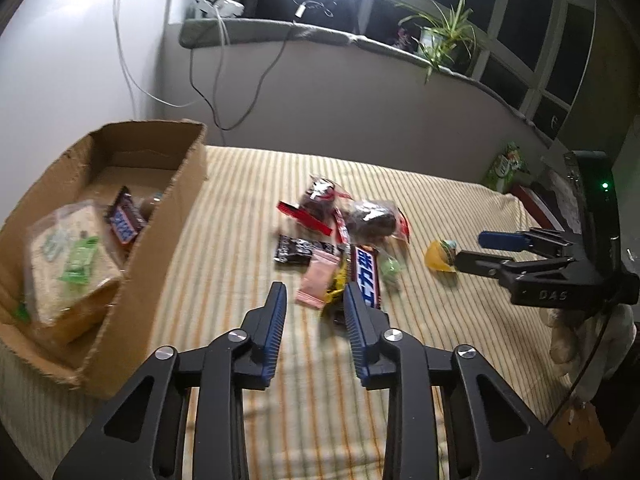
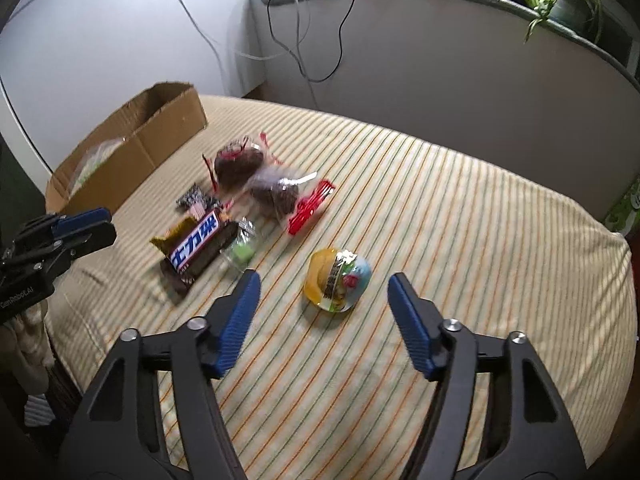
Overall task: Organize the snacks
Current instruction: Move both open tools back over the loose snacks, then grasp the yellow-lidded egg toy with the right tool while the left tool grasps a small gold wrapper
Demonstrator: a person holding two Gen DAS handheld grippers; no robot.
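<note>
Jelly cup [image 2: 338, 280]: yellow, domed, foil lid; lies alone on the striped cover [image 2: 480, 220], apart from the snack pile, to that pile's right in the right wrist view.
Cup vs right gripper [image 2: 323, 280]: straight ahead on the gripper's line, between and just beyond the fingertips; pads not touching it.
Right jaws: moderately wide, wider than the cup, holding nothing.
Snickers bar [image 1: 366, 276]: long axis runs away from the left gripper [image 1: 314, 294], near end just beside its right fingertip.
Left jaws: narrow gap, empty; pink packet [image 1: 318, 280] lies just ahead of the gap.
Nearer hand: right for the cup, left for the bar (judgement).
Cardboard box [image 1: 160, 232]: far left of the pile, already holds a sandwich pack and a bar; likely destination.
Risk: the rounded cup may slip out when squeezed.
</note>
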